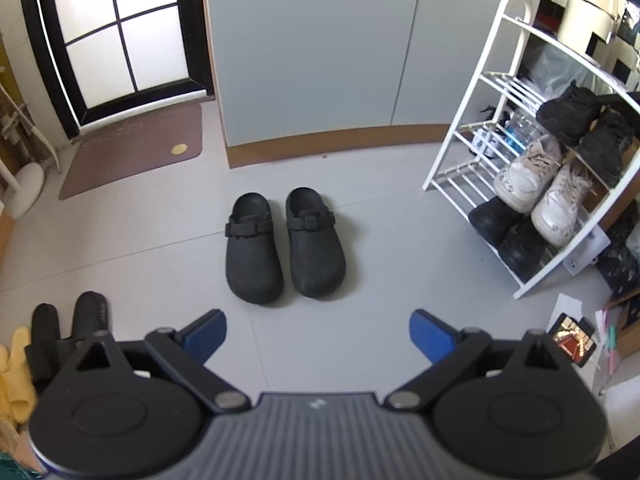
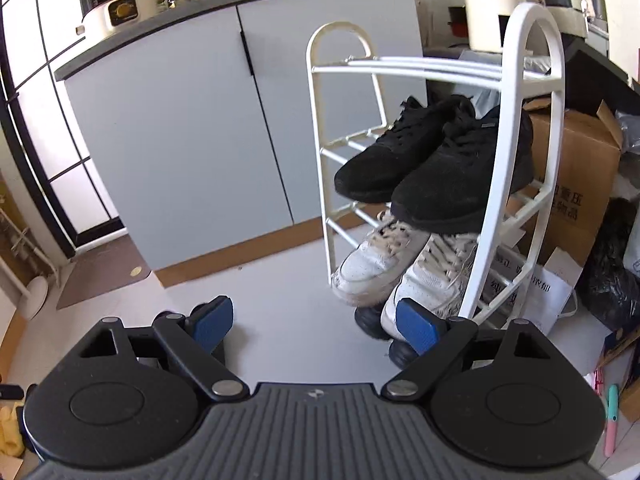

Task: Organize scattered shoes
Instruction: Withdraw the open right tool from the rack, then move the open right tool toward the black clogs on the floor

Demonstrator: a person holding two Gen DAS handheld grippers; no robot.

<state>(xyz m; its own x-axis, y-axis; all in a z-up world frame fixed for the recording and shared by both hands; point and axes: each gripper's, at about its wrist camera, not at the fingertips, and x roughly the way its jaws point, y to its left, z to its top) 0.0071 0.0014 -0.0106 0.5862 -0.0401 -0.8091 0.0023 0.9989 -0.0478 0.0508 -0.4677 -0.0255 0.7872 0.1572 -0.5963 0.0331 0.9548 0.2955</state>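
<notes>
Black rubber clogs [image 1: 285, 246] sit as a pair, side by side and toes toward the camera, on a pale grey floor [image 1: 120, 248] in the left wrist view. They lie in open floor ahead of the left gripper [image 1: 318, 336], whose blue-padded fingers [image 1: 204, 334] are spread wide with nothing between them.

To the right of the clogs stands a white wire shoe rack [image 1: 460, 156]. It holds black sneakers [image 1: 576, 120] on an upper shelf, white lace-up sneakers [image 1: 536, 184] on the shelf below, and dark shoes [image 1: 504, 232] on the bottom shelf. At the lower left edge of the same view lie black slides [image 1: 80, 320] just beside yellow slippers [image 1: 14, 376]. A brown doormat [image 1: 132, 148] lies before a black-framed glass door [image 1: 116, 32], left of a grey cabinet [image 1: 304, 48].

From the right wrist view, the right gripper [image 2: 316, 320] is also wide open and holds nothing. It hovers near the front of the rack [image 2: 520, 80], level with the lower shelves. The black sneakers [image 2: 432, 164] rest directly above the white sneakers [image 2: 400, 272], toes overhanging the shelf rods. A cardboard box [image 2: 576, 168] stands behind the rack.
</notes>
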